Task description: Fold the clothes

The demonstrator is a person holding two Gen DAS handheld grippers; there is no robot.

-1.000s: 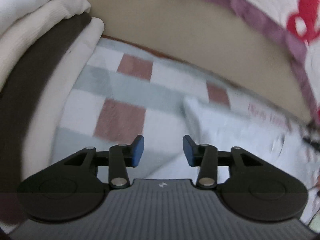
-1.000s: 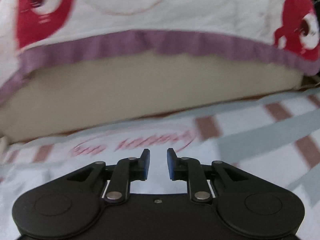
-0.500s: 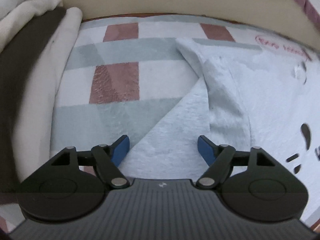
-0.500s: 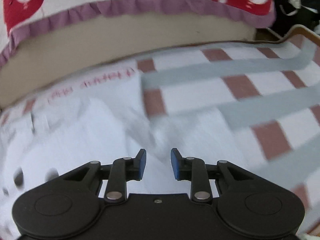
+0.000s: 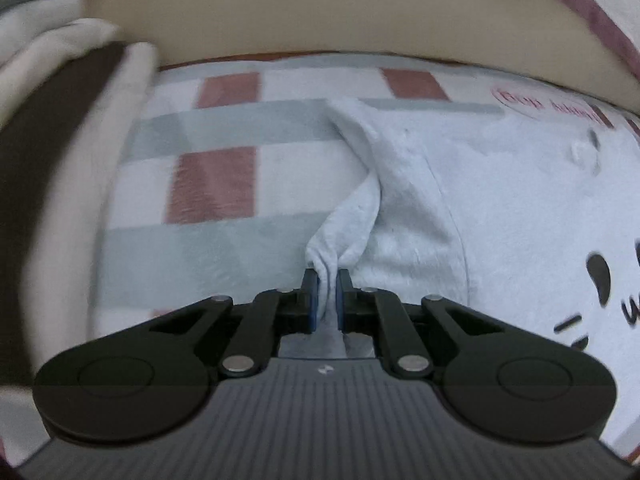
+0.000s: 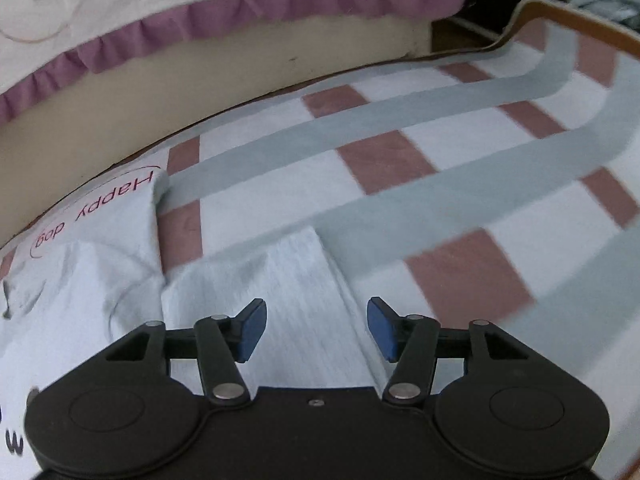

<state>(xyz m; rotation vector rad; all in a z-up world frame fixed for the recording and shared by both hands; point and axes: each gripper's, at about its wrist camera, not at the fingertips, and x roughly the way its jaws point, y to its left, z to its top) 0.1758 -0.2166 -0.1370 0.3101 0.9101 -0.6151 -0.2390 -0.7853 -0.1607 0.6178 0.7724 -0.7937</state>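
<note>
We see the left gripper (image 5: 327, 294) held low and level over the checked blanket (image 5: 224, 148), its jaws pinched tight on a bunched sleeve (image 5: 352, 216) of the pale blue shirt (image 5: 520, 208). The sleeve rises from the jaws toward 12 o'clock in a twisted ridge; the shirt body spreads toward 3 o'clock, with a black cartoon print at the edge. A stack of folded clothes (image 5: 60, 128) lies at 9 o'clock.

In the right wrist view, we find the right gripper (image 6: 316, 330) tilted down over the other sleeve (image 6: 288, 280), jaws wide and holding nothing, the cloth lying flat between them. The shirt's "Happy dog" print sits at 10 o'clock, and a frilled bed cover (image 6: 240, 4) runs across 12 o'clock.
</note>
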